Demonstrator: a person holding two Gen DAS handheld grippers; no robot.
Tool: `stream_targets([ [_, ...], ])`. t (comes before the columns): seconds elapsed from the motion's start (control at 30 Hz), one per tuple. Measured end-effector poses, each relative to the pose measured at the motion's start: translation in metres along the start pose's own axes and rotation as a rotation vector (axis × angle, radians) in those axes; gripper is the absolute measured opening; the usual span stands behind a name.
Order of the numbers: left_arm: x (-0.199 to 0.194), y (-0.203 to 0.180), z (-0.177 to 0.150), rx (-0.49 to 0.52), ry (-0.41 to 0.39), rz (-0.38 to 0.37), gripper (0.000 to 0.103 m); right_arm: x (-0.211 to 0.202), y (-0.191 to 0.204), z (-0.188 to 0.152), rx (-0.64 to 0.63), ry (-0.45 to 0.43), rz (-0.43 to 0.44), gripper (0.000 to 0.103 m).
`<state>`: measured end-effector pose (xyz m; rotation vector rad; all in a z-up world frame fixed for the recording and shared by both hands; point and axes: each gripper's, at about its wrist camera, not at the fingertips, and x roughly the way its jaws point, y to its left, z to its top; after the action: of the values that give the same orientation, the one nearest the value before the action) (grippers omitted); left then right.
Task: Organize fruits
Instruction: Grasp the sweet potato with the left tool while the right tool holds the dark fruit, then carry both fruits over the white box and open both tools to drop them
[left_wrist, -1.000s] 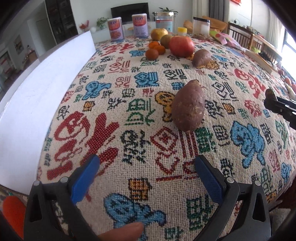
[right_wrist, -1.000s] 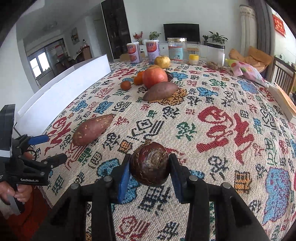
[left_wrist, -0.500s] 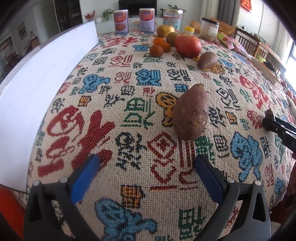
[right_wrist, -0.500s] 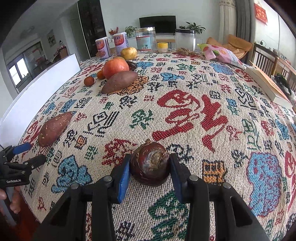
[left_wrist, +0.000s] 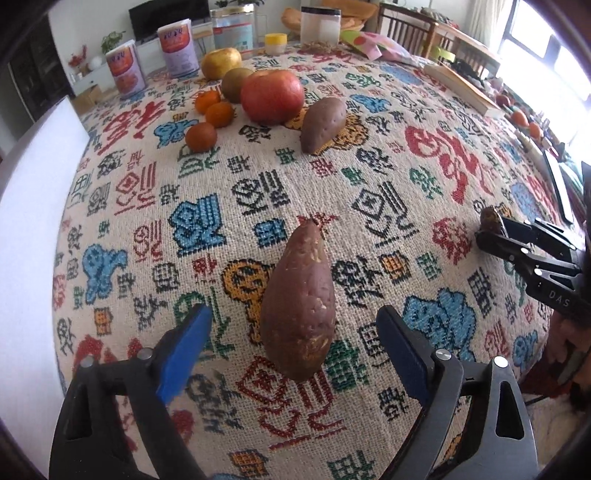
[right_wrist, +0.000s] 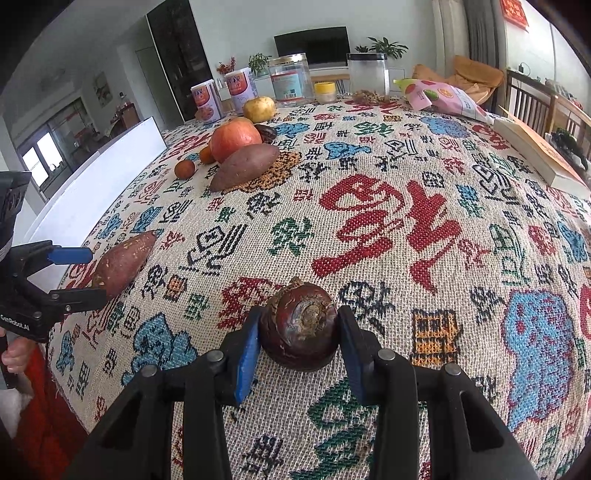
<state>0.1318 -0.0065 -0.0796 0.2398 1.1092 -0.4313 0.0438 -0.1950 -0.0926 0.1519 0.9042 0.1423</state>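
**Two tools at the near table edge**

A round dark-brown water chestnut (right_wrist: 299, 326) is clamped between the blue pads of the right tool (right_wrist: 298, 341), low over the patterned woven tablecloth (right_wrist: 388, 221). The left tool (left_wrist: 295, 343) is spread wide, empty, its pads either side of a long reddish-brown sweet potato (left_wrist: 299, 306) lying on the cloth. Further fruit is clustered at the far left.

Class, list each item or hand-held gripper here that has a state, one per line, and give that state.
Left hand-held gripper: open, straddling the near sweet potato.
Right hand-held gripper: shut on the dark round fruit.
Near sweet potato: lying on the cloth, ungripped.
Far sweet potato: lying beside the fruit group.
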Motion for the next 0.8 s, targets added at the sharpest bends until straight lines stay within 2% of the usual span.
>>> stream_targets([
  [0.03,0.007,-0.001,0.003,0.003,0.023,-0.005,0.069,-0.001,-0.001,0.0,0.004,-0.001,0.001,0.041],
  [0.07,0.013,-0.001,0.005,0.004,0.046,-0.005,0.05,-0.001,-0.002,0.0,0.007,-0.001,0.0,0.041],
  [0.1,0.011,-0.002,0.005,0.003,0.016,0.021,0.042,-0.002,-0.003,0.0,0.012,-0.002,0.0,0.041],
  [0.2,0.002,0.007,-0.002,-0.094,-0.026,-0.009,0.042,-0.004,-0.006,0.001,0.019,-0.01,-0.001,0.041],
  [0.27,-0.017,0.015,-0.012,-0.168,-0.073,-0.044,0.042,-0.006,-0.006,0.001,0.013,-0.015,0.0,0.041],
  [0.37,-0.067,0.041,-0.03,-0.312,-0.165,-0.114,0.042,-0.003,0.0,0.0,-0.004,0.0,0.002,0.041],
  [0.47,-0.128,0.084,-0.047,-0.441,-0.266,-0.13,0.042,0.002,0.022,0.003,-0.009,0.044,0.089,0.04],
  [0.53,-0.169,0.117,-0.055,-0.502,-0.333,-0.074,0.042,0.003,0.055,0.015,-0.063,0.072,0.17,0.04],
  [0.63,-0.206,0.174,-0.066,-0.586,-0.374,0.052,0.042,-0.004,0.124,0.048,-0.18,0.086,0.315,0.04],
  [0.7,-0.21,0.211,-0.077,-0.656,-0.346,0.151,0.042,-0.011,0.182,0.075,-0.254,0.08,0.423,0.04],
  [0.8,-0.192,0.251,-0.096,-0.73,-0.267,0.272,0.042,-0.013,0.263,0.114,-0.319,0.097,0.582,0.04],
])
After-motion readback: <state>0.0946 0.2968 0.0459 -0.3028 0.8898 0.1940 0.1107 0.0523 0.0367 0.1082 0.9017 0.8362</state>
